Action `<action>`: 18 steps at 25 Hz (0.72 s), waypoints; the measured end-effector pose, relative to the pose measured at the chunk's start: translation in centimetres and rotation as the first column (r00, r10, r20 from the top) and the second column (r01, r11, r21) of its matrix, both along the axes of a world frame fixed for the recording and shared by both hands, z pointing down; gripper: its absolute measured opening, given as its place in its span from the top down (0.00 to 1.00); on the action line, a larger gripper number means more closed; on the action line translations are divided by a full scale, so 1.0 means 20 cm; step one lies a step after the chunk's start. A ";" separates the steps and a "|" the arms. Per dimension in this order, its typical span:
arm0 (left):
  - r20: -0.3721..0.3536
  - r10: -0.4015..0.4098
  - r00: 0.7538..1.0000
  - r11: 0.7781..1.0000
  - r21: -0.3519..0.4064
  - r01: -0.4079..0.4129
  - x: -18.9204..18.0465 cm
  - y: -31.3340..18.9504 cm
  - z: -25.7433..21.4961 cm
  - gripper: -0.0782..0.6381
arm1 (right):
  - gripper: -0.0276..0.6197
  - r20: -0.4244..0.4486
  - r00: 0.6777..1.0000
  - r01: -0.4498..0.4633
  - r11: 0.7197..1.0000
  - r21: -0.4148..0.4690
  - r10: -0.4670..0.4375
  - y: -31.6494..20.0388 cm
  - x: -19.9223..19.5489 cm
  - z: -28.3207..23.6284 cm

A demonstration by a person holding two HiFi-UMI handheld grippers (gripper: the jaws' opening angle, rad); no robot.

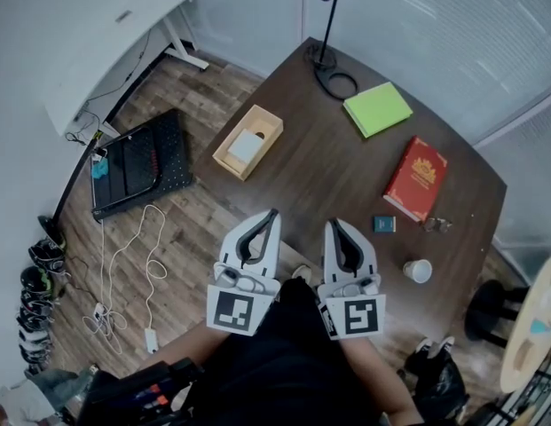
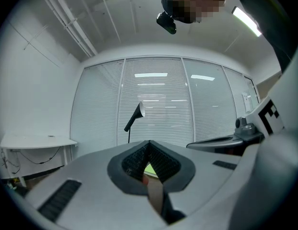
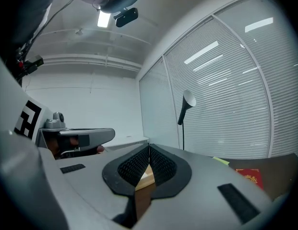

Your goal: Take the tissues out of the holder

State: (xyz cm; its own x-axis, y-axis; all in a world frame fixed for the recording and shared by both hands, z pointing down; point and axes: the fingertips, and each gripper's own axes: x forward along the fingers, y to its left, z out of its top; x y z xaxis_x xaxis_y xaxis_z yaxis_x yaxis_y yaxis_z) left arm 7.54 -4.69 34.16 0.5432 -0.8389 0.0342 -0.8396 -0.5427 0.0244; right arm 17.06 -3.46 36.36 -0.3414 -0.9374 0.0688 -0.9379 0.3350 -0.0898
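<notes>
Head view: rectangular, seemingly wooden holder.

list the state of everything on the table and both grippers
left gripper: shut, empty
right gripper: shut, empty
tissue holder: open top, lying flat
tissues: inside the holder, not yet taken out
red book: closed, flat
green notebook: closed, flat
paper cup: upright
lamp: standing, lit or not unclear

2 white, black-padded grippers
</notes>
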 end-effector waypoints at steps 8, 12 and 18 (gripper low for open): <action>0.020 -0.032 0.999 0.999 -0.029 0.032 0.08 -0.01 0.05 0.89 | 0.94 0.018 0.999 0.028 1.000 -0.001 -0.028 -0.01 0.07 0.03; 0.004 -0.026 1.000 0.999 -0.038 0.026 0.14 -0.02 0.06 0.89 | 0.94 0.033 0.999 0.035 0.999 -0.015 -0.034 0.00 0.09 0.08; 0.012 -0.009 1.000 0.999 -0.052 0.009 0.16 -0.03 0.06 0.89 | 0.94 0.054 0.998 0.028 1.000 -0.014 -0.027 0.00 0.09 0.08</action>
State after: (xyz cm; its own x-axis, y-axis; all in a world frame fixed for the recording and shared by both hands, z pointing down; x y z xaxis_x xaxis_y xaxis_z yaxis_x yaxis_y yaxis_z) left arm 10.79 -5.22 35.36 0.5349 -0.8408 0.0840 -0.8449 -0.5332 0.0427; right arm 18.87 -3.56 38.00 -0.3709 -0.9265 0.0636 -0.9220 0.3591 -0.1452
